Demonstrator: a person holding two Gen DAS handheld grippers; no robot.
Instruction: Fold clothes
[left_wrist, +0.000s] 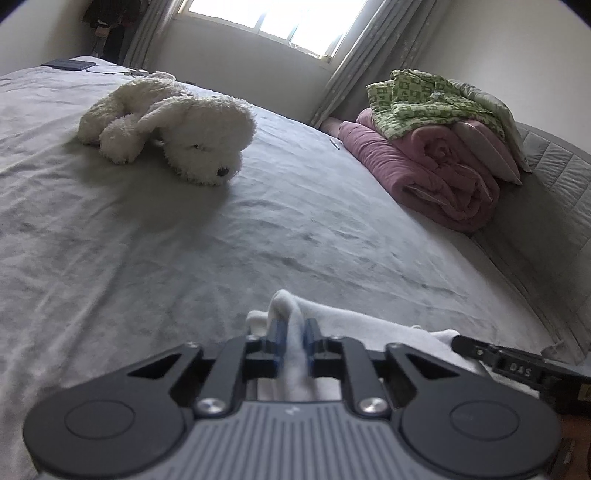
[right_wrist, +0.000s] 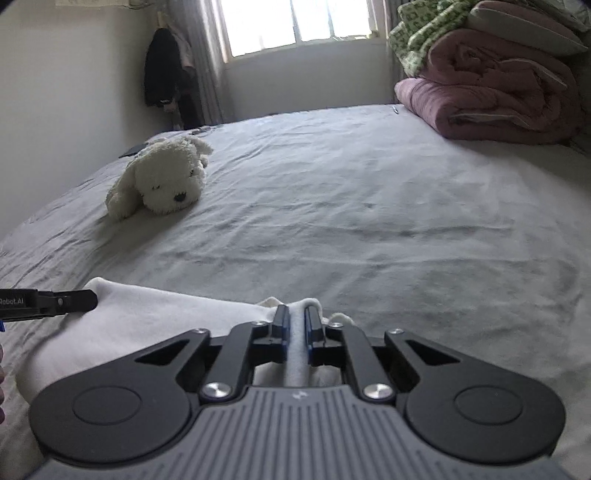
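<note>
A white garment (left_wrist: 369, 325) lies bunched on the grey bed sheet (left_wrist: 184, 258), close in front of both cameras. My left gripper (left_wrist: 294, 332) is shut on a raised fold of it, and white cloth fills the gap between the blue pads. In the right wrist view the same white garment (right_wrist: 147, 310) spreads to the left, and my right gripper (right_wrist: 297, 323) is shut on another pinched ridge of it. Each gripper's black fingers show in the other's view: the right one's fingers (left_wrist: 476, 350) at the garment's right edge, the left one's fingers (right_wrist: 74, 299) at its left edge.
A white plush dog (left_wrist: 177, 125) (right_wrist: 166, 181) lies farther up the bed. A rolled pink quilt (left_wrist: 436, 173) (right_wrist: 487, 96) with a green checked cloth (left_wrist: 424, 103) on top sits by the padded headboard (left_wrist: 554, 192). Beyond are a window (right_wrist: 295, 22) and dark hanging clothes (right_wrist: 162, 70).
</note>
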